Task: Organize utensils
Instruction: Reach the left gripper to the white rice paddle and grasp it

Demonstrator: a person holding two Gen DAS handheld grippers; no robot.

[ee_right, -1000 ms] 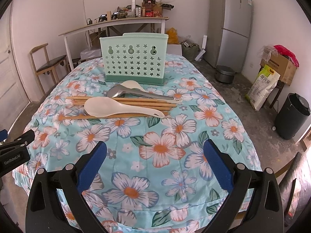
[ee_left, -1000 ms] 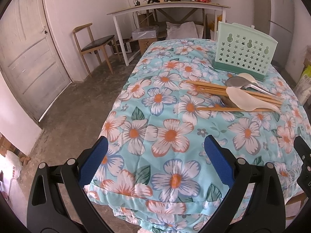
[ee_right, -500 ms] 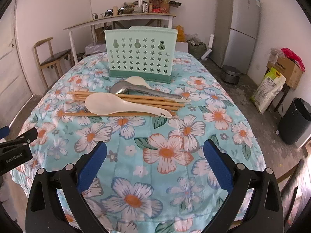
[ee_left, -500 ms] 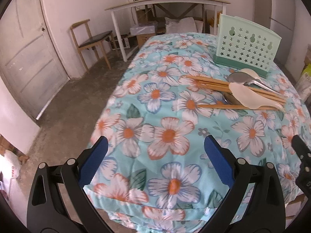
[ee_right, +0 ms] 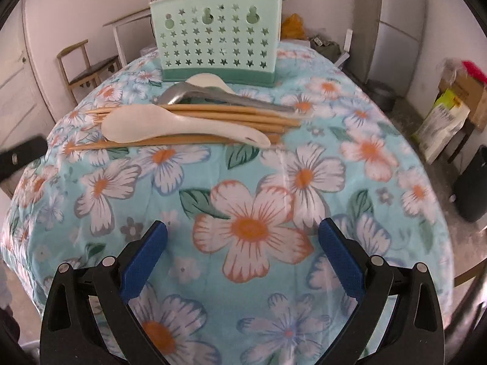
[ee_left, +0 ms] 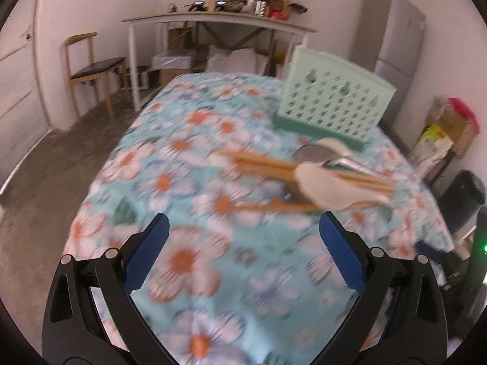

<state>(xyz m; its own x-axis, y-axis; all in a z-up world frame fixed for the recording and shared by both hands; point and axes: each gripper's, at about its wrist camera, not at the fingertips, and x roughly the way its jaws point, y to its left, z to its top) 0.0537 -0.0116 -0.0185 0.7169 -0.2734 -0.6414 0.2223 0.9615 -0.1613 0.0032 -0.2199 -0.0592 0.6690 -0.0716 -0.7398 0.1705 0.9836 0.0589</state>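
We saw the left claw (ee_left: 242, 245) wide open, holding nothing. The right claw (ee_right: 243, 246) was wide open too, over the flowery counter (ee_right: 252, 228). The white spoon (ee_right: 182, 126) lay on the chopsticks (ee_right: 219, 115), upper middle, below the green holder (ee_right: 217, 41).
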